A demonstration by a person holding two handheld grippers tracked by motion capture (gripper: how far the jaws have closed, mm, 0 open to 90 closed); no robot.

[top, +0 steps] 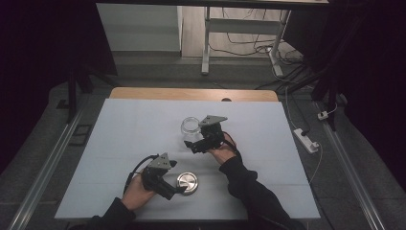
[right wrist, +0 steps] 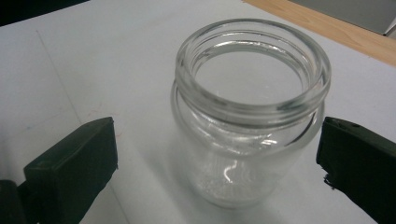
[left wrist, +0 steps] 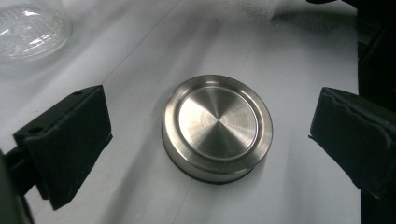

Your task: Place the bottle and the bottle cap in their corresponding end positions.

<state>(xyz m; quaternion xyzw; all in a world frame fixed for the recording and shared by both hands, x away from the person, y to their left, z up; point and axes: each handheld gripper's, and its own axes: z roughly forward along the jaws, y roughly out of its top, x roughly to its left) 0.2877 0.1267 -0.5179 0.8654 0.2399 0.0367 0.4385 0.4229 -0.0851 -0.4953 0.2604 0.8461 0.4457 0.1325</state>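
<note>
A round steel lid (top: 187, 182) (left wrist: 217, 126) lies flat on the white mat near the front. My left gripper (top: 179, 188) (left wrist: 212, 137) is open, its two black pads (left wrist: 70, 140) standing either side of the lid without touching it. An empty, lidless clear glass jar (top: 190, 127) (right wrist: 252, 116) stands upright at the middle of the mat; it also appears at the top left of the left gripper view (left wrist: 28, 28). My right gripper (top: 195, 146) (right wrist: 217, 158) is open around the jar, with a clear gap at the left pad (right wrist: 79, 163) and the right pad close to the glass.
The white mat (top: 124, 129) covers the table, whose wooden far edge (top: 191, 93) shows beyond it. A power strip (top: 306, 140) and cables lie on the floor at the right. A metal table frame (top: 239, 28) stands farther back.
</note>
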